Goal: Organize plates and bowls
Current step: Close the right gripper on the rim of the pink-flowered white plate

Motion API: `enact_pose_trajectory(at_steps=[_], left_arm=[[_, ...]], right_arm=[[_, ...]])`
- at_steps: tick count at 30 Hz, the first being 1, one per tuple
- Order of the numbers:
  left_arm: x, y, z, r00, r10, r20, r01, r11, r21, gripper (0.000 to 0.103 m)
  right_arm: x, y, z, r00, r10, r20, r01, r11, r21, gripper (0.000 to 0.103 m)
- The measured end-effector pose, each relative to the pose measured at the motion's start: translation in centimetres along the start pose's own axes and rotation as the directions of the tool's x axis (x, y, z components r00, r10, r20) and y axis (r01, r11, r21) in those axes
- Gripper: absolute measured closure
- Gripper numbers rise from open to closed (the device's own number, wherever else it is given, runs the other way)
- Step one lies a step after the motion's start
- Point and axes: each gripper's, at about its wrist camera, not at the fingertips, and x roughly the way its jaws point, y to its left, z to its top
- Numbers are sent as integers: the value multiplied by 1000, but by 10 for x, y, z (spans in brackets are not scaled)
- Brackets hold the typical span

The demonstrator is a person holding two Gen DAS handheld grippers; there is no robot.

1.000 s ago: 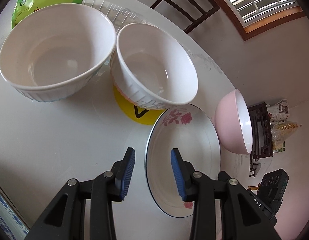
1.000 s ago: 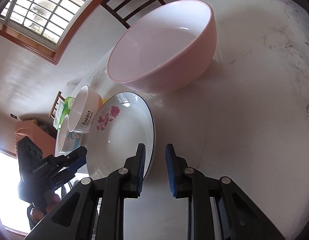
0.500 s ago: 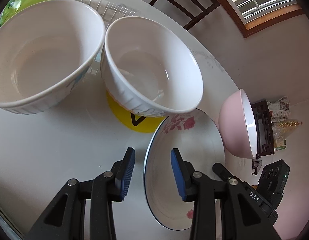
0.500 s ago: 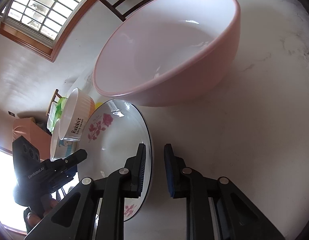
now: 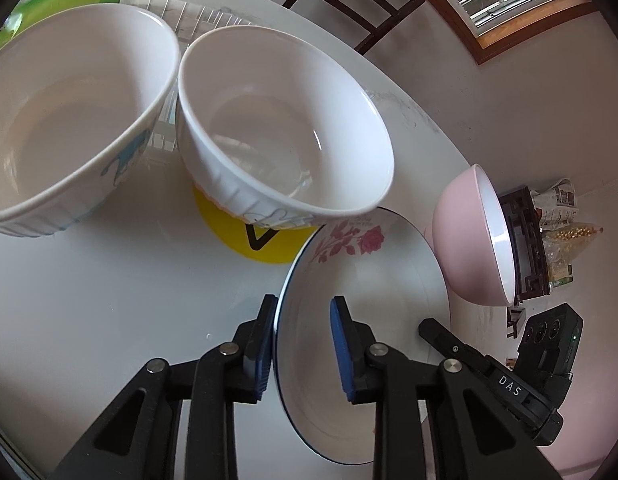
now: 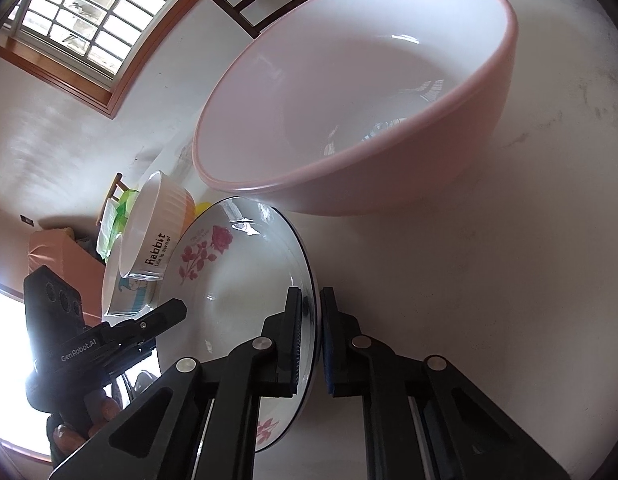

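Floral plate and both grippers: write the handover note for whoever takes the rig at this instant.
Left gripper: open, straddling the floral plate's near rim.
Right gripper: nearly shut around the opposite rim; contact unclear.
Plate lies on the white table, between the ribbed white bowl and pink bowl. A larger white bowl stands beside the ribbed one.
Done: nothing stacked.
Left: grip the plate, then gather plate and bowls.

Sitting on the table [image 5: 89, 300]: three bowls — two white [image 5: 69, 120] [image 5: 285, 120], one pink [image 5: 465, 248] — one rose-patterned plate [image 5: 369, 280], one yellow disc [image 5: 245, 236].
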Motion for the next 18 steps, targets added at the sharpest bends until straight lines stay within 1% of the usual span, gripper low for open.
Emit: enact_pose_trajectory(at_steps=[5, 8, 18], left_arm=[[-1, 1, -2, 1000, 8, -4, -8, 1000, 9, 84], [-2, 1, -3, 1000, 2, -9, -2, 1000, 6, 85], [-2, -1, -5, 1000, -2, -21, 2, 1000, 14, 85]], right_arm=[[-1, 1, -2, 1000, -4, 1, 4, 1000, 0, 93], [-3, 1, -4, 1000, -6, 3, 6, 1000, 2, 93], [-9, 2, -15, 1000, -10, 3, 10, 1000, 13, 93]])
